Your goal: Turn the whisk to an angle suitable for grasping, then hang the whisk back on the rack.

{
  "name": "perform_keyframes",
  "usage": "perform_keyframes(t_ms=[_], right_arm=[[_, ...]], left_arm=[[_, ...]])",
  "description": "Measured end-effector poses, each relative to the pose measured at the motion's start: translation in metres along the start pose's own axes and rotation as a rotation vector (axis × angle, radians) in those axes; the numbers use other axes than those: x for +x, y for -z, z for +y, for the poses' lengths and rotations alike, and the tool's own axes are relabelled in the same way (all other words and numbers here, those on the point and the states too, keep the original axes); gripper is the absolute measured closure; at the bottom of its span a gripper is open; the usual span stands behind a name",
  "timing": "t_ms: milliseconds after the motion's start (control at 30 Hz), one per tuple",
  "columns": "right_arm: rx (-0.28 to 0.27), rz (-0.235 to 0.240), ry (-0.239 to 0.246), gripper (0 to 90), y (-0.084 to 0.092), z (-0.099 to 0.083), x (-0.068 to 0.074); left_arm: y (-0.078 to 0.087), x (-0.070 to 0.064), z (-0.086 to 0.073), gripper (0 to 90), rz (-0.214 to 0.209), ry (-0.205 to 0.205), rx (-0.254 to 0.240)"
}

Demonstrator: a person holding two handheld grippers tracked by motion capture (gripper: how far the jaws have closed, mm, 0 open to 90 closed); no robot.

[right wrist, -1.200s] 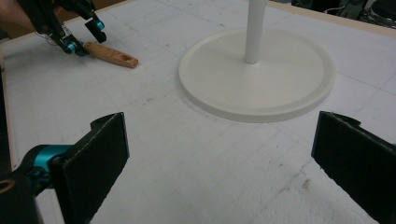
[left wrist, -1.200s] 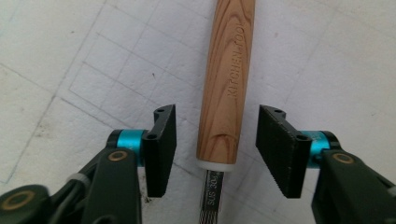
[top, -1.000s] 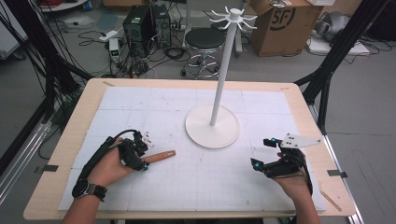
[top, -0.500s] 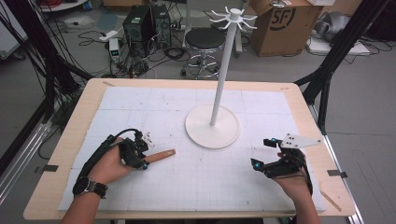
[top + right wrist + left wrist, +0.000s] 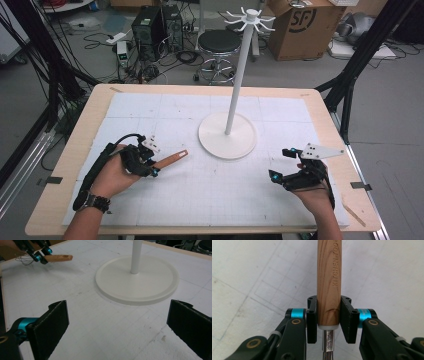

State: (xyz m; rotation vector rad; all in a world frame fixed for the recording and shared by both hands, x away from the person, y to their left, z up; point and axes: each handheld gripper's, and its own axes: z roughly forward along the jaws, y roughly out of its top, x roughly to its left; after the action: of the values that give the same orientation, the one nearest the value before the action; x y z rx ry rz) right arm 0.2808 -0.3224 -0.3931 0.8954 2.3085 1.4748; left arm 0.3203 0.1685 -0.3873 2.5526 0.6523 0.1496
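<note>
Whisk [image 5: 170, 160], wooden handle leading, juts from the left gripper [image 5: 150, 167] toward the white stand [image 5: 228, 135], well apart from the right gripper [image 5: 280, 167]. Left gripper view: pads [image 5: 312, 322] pinch the handle [image 5: 329, 285] near its steel collar, long axis straight ahead. Right gripper view: jaws spread wide, empty, whisk [image 5: 58, 257] far off.
</note>
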Motion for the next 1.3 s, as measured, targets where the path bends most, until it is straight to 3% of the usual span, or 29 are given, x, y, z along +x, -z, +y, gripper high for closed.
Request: perform_keyframes(t_ms=[200,333,600,933,1300], right_arm=[[0.002,0.0,-0.001,2.7,0.0,0.0,0.0],[-0.002,-0.003,-0.007,2.7,0.0,0.0,0.0],[-0.003,-0.004,-0.006,2.7,-0.001,0.001,-0.002],[-0.005,-0.012,-0.012,2.7,-0.005,0.005,-0.004],[-0.013,-0.013,-0.011,2.6,-0.003,0.006,-0.004]], left_arm=[[0.014,-0.005,0.001,70.3,-0.003,-0.038,-0.093],[0.022,-0.003,0.0,70.3,-0.038,-0.022,-0.153],[0.03,0.002,-0.002,70.3,-0.06,0.014,-0.207],[0.046,0.007,0.006,70.4,-0.08,0.021,-0.285],[0.044,0.003,0.011,70.4,-0.097,0.023,-0.321]])
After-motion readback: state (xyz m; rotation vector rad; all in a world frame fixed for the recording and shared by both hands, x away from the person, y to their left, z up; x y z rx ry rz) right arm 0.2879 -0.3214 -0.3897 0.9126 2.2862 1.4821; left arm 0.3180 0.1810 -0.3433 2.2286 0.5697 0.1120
